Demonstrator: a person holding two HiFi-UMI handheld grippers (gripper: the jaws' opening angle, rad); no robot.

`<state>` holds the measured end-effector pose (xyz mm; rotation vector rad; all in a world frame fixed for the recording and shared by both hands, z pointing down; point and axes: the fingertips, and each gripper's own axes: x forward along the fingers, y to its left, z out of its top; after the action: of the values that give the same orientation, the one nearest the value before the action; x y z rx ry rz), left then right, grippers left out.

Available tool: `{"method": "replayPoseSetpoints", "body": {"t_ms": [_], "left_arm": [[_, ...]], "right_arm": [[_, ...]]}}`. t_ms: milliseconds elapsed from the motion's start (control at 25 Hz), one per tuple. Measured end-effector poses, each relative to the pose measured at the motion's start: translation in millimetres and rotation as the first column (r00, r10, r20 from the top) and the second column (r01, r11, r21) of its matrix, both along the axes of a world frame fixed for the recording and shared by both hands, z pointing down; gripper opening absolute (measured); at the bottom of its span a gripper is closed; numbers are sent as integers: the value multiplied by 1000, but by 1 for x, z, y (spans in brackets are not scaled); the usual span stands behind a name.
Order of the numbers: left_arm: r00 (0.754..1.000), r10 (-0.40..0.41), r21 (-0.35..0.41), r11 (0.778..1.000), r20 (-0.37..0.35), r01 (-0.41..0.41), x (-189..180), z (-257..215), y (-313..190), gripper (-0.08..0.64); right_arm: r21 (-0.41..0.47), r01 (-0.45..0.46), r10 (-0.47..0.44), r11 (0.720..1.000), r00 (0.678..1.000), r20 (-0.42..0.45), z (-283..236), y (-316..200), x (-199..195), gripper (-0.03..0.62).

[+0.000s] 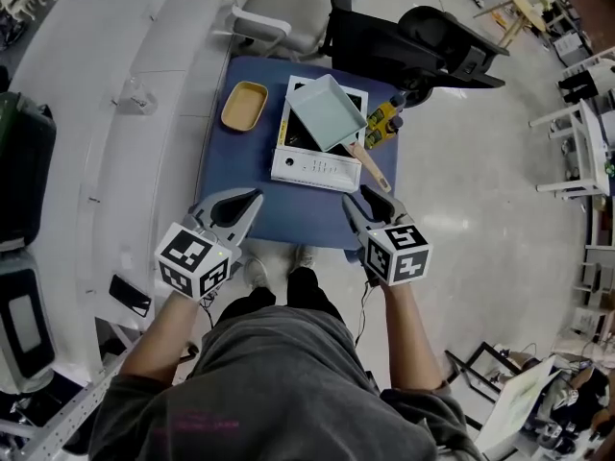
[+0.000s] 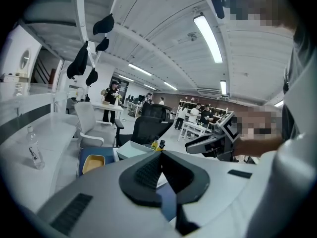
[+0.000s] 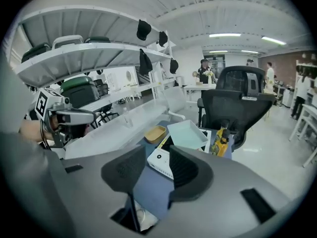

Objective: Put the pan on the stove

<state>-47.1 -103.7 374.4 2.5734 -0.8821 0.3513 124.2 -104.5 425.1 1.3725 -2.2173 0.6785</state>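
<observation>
Since the table carries the stove with the pan on it, we call the task done.
Pan hides the cooktop, so we can't tell how squarely it sits. Grippers hang at the near edge, clear of it: left gripper jaws together, right gripper jaws part-open, empty.

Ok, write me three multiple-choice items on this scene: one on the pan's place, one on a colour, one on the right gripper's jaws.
1. Where is the pan?
A on top of the stove
B beside the stove
C under the stove

2. What colour is the tabletop?
A red
B blue
C green

3. How do the right gripper jaws stand?
A pressed together
B apart, nothing between them
C clamped on the pan's handle

Answers:
1 A: the pan's body rests on the stove's top.
2 B: bare blue shows around the stove.
3 B: the right gripper view shows a clear gap between the pads.
</observation>
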Motion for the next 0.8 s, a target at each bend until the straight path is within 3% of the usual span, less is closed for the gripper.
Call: {"method": "replayPoseSetpoints", "body": {"t_ms": [240, 400, 800], "left_arm": [[1000, 2, 9, 1000, 1, -2, -9, 0, 7, 2], [1000, 2, 18, 1000, 2, -2, -13, -3, 7, 2], [1000, 11, 30, 999, 3, -11, -8, -10, -1, 2]], "right_arm": [[70, -20, 17, 997, 999, 32, -19, 7, -15, 49], [113, -22, 16, 993, 999, 51, -33, 8, -22, 8], [161, 28, -43, 986, 995, 86, -53, 5, -36, 3]]}}
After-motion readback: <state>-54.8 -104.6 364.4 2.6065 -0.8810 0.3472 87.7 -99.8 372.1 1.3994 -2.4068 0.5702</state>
